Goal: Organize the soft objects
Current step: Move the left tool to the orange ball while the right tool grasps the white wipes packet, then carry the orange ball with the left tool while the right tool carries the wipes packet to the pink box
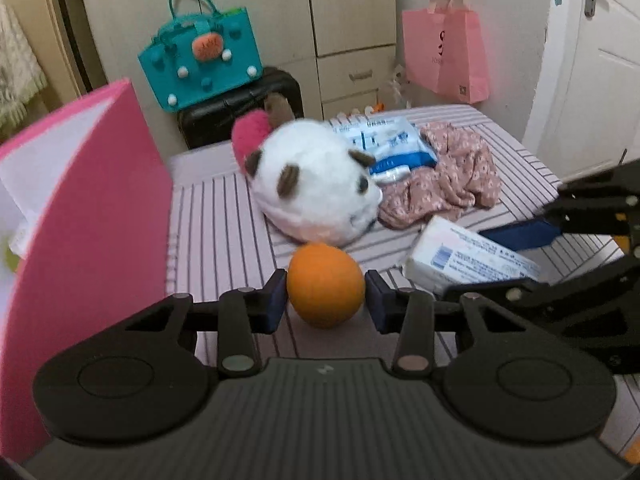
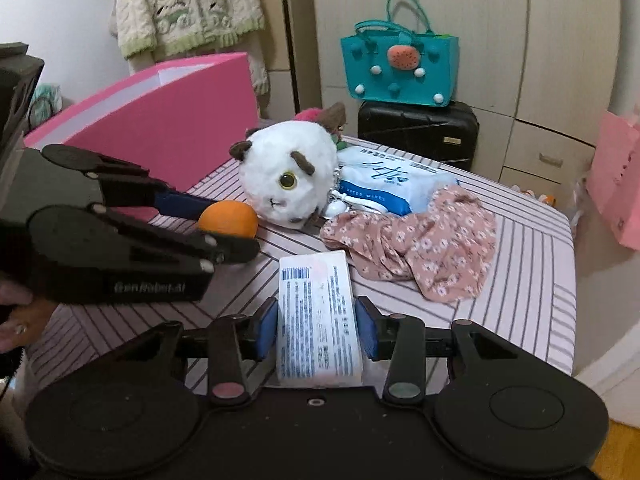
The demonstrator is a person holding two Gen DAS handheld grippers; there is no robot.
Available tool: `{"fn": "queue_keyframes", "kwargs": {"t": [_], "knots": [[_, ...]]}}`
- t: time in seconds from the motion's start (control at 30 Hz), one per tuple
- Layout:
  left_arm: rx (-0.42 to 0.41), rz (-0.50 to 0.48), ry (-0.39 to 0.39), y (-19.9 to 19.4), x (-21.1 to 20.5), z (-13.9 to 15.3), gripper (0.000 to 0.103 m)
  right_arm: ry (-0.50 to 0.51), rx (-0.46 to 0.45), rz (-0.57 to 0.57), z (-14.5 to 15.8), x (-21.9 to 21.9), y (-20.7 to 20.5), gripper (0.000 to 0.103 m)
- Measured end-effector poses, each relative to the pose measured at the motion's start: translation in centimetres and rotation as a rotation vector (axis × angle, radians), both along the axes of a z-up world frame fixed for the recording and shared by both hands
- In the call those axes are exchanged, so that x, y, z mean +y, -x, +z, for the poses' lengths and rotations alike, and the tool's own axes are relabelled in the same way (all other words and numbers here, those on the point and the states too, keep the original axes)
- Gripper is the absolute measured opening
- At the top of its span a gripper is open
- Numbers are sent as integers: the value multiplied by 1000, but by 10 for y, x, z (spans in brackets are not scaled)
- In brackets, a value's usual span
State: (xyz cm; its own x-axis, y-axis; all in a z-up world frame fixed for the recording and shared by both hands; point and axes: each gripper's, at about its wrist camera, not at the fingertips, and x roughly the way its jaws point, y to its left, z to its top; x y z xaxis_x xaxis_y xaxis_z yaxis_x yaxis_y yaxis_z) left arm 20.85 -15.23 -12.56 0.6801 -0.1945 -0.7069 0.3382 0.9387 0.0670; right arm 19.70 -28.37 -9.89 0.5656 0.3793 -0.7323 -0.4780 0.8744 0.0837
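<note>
At far left stands the open pink cardboard box (image 1: 92, 216), beside the striped table (image 2: 532, 264). My left gripper (image 1: 326, 294) is clamped on the round orange foam ball (image 1: 325, 283), pads touching both sides, just in front of the white plush toy (image 1: 316, 184). My right gripper (image 2: 316, 330) grips the white plastic tissue pack (image 2: 316, 312) at its near end. Risk: the ball may squirt from the pads; the pack, held endwise, may sag and slip.
</note>
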Motion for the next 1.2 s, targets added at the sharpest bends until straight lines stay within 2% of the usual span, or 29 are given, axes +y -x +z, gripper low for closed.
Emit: {"fn": "queue_keyframes", "kwargs": {"t": [0.13,0.27,0.37,0.63,0.9,1.2], "knots": [[-26,3,23,4,2,-2,37,25,12,13,-2,4,-6,45],[-58,-27,60,17,2,5,37,-9,20,-36,0,-3,2,45],[-38,-37,106,26,5,9,37,-57,30,-61,3,-10,12,45],[17,-52,172,50,10,18,37,-88,21,-107,15,-21,38,45],[54,-77,196,73,14,28,37,-95,30,-132,25,-28,59,45],[182,-174,163,91,29,56,37,-98,72,-82,53,-20,72,45]]}}
